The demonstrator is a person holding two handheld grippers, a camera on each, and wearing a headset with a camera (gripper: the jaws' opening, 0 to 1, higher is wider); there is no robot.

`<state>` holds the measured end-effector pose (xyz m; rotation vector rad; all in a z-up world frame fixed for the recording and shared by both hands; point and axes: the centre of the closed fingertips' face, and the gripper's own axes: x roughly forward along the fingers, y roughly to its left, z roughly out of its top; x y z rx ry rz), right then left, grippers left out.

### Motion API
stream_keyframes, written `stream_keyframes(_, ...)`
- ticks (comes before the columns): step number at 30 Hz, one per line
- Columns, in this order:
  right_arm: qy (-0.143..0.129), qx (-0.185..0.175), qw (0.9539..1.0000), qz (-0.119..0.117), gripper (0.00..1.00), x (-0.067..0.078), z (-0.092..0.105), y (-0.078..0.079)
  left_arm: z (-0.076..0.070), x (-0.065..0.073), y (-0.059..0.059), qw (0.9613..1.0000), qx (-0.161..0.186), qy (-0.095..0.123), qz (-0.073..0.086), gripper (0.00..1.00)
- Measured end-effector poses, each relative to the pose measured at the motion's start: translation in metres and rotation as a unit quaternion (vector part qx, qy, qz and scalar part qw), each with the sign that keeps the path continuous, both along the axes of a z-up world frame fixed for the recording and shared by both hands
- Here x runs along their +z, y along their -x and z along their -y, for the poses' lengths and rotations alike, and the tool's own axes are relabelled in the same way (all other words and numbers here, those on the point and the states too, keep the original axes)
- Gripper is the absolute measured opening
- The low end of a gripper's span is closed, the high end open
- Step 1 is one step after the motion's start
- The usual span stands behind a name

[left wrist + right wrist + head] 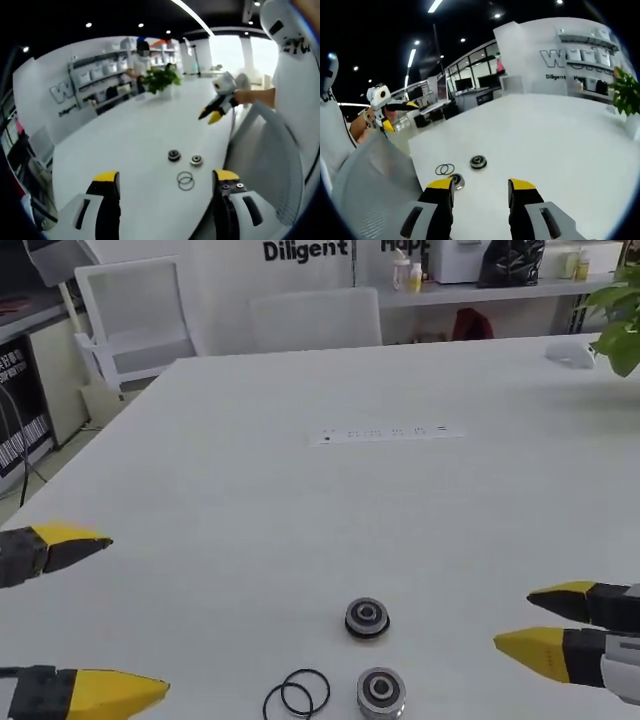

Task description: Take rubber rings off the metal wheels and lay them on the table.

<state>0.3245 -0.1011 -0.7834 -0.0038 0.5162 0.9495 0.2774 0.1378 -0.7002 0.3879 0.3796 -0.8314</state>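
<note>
left gripper (139,615) and right gripper (512,618) gape empty; dark-rimmed wheel (367,618), 12 o'clock of the shinier wheel (381,690), looks next: pin hub, peel rim.

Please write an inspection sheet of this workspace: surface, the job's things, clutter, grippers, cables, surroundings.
Surface: white table, mostly bare.
Job's things: far metal wheel and near metal wheel lie apart near the front edge; two rubber rings lie overlapped on the table beside the near wheel.
Clutter: printed strip mid-table; small white object far right.
Grippers: left gripper and right gripper both open, empty, touching nothing.
Cables: dark cables off the table, at the left.
Surroundings: white chairs, shelf with bottles, plant.
</note>
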Motion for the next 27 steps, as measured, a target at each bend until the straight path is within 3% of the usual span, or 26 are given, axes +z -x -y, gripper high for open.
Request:
stream_keyframes(5, -0.007, -0.008, 0.9999, -0.005, 0.41, -0.002, 0.002, 0.000, 0.012, 0.009, -0.012, 0.9992, -0.030, -0.020, 0.016, 0.77)
stream_keyframes(12, -0.022, -0.019, 0.9994, -0.016, 0.40, -0.008, 0.002, 0.003, 0.031, 0.022, -0.027, 0.9975, -0.059, -0.015, 0.037, 0.76)
stream_keyframes(19, -0.026, -0.019, 0.9990, -0.030, 0.40, -0.016, -0.002, 0.008, 0.044, 0.018, -0.036, 0.9961, -0.076, -0.020, 0.039, 0.75)
stream_keyframes(27, -0.028, -0.019, 0.9988, -0.034, 0.40, -0.018, -0.003, 0.005, 0.063, 0.017, -0.052, 0.9950, -0.089, -0.003, 0.044, 0.75)
